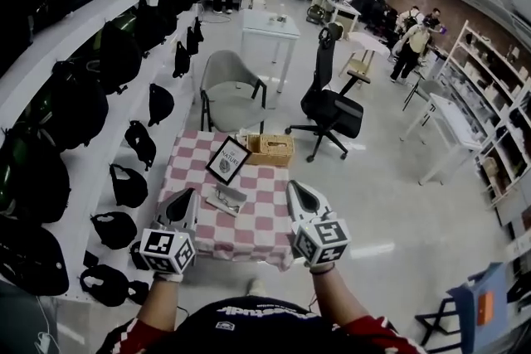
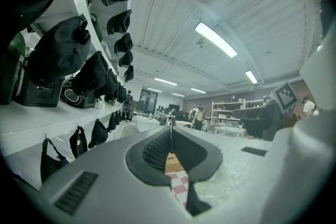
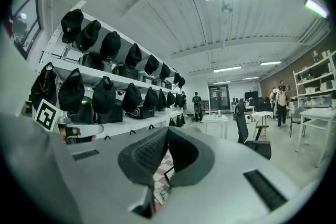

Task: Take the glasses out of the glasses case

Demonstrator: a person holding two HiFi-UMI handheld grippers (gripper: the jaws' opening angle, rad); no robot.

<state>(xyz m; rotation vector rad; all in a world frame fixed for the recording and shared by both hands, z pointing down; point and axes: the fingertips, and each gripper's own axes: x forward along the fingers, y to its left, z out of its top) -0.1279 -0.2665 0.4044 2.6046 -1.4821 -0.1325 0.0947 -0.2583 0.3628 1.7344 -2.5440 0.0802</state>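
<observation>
- Surface: I look steeply down on a small table (image 1: 265, 240) under a pink-and-white checked cloth; a framed picture (image 1: 228, 160) and a wicker box (image 1: 271, 150) stand at its far side
- Task object: the glasses case (image 1: 226, 199) lies flat on the cloth just in front of the framed picture, left of centre, between the two tools and touched by neither
- Left gripper (image 1: 184, 196) (image 2: 170, 131): held level over the table's left front part, jaws pressed together with nothing between them
- Right gripper (image 1: 296, 188) (image 3: 167, 131): held level over the right front part, jaws likewise together and empty
- Room: wall shelves (image 1: 83, 170) hung with black bags run along the left, close beside the table's left edge; a grey chair (image 1: 231, 91) stands just behind the table, a black office chair (image 1: 332, 108) to its right, a white table (image 1: 270, 25) farther back
- Open room: open floor (image 1: 398, 211) lies to the right of the table and before its near edge; the left side is hemmed by the shelves
- Hard to make out: the case shows small in the head view, so I cannot tell whether it is open or whether glasses lie in it; the table's near corners are covered by the grippers' bodies; the people at the room's far end are too small for detail
</observation>
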